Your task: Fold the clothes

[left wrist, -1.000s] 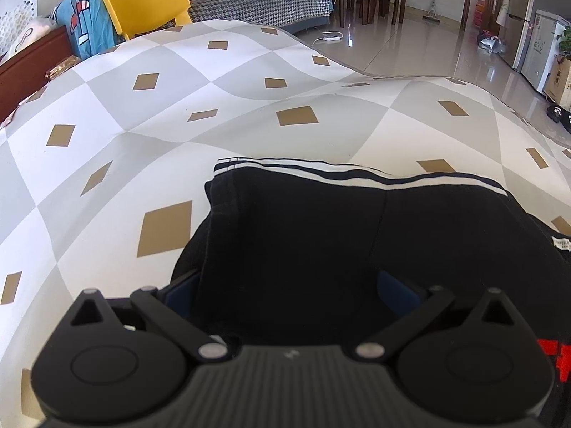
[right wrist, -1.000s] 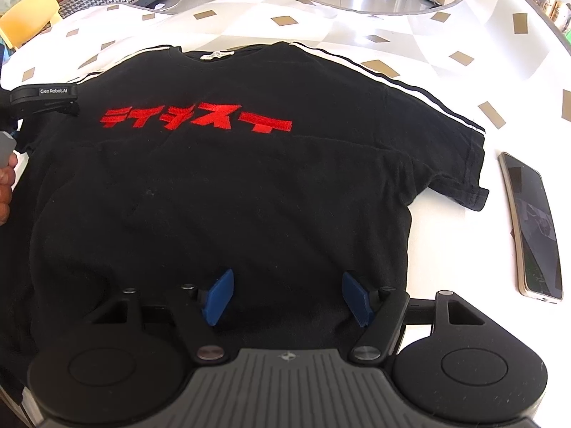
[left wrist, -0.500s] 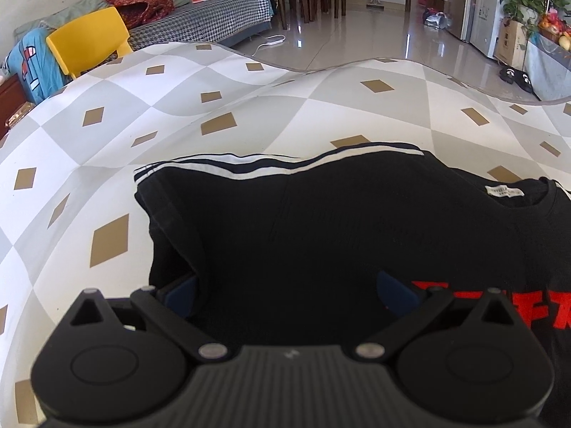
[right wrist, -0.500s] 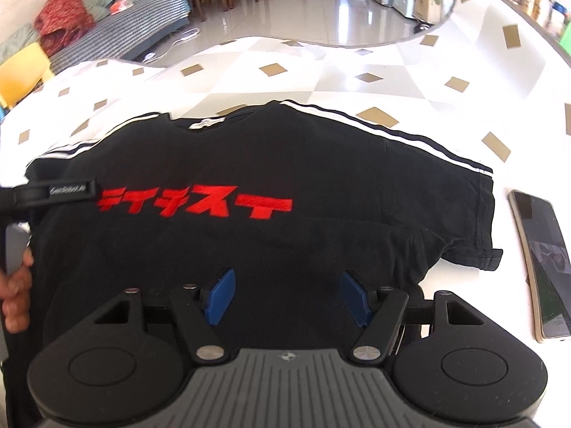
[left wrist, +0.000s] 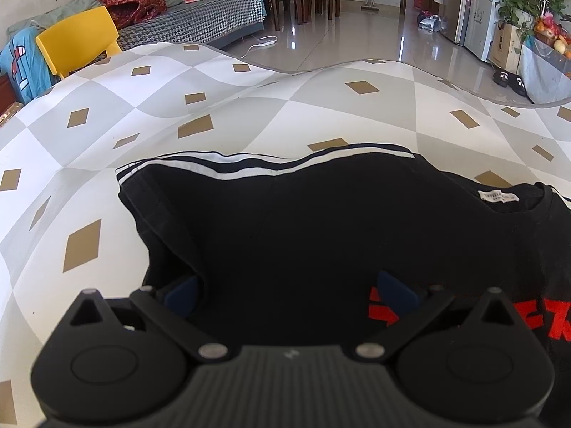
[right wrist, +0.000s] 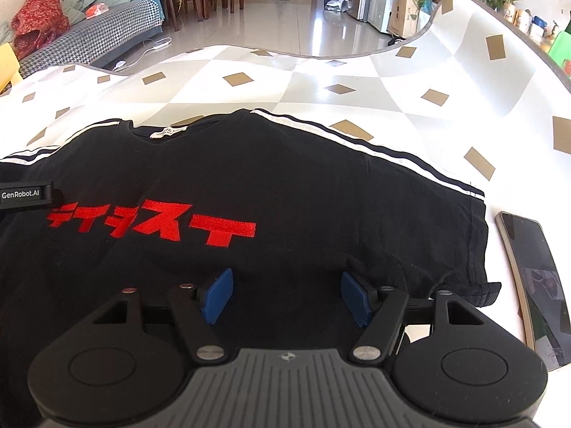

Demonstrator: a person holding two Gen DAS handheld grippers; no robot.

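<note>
A black T-shirt (left wrist: pixel 321 232) with white shoulder stripes and red lettering (right wrist: pixel 160 223) lies front up on the table, collar label away from me. My left gripper (left wrist: pixel 289 292) hovers open over its left sleeve and chest; black cloth partly covers the left blue pad (left wrist: pixel 182 294). In the right wrist view the T-shirt (right wrist: pixel 321 185) fills the middle, and my right gripper (right wrist: pixel 287 296) is open just above the cloth below the lettering, nothing pinched between its pads. The left gripper's body (right wrist: pixel 25 199) shows at that view's left edge.
The table (left wrist: pixel 214 107) has a white and grey diamond-pattern cover that reaches well beyond the shirt. A phone (right wrist: pixel 535 278) lies face up right beside the right sleeve (right wrist: pixel 456 228). A yellow chair (left wrist: pixel 78 39) and a sofa (left wrist: pixel 200 14) stand past the far edge.
The left view has swung right, bringing the collar label and red lettering into sight. The right gripper has moved forward over the shirt toward the lettering. Both stay open.
</note>
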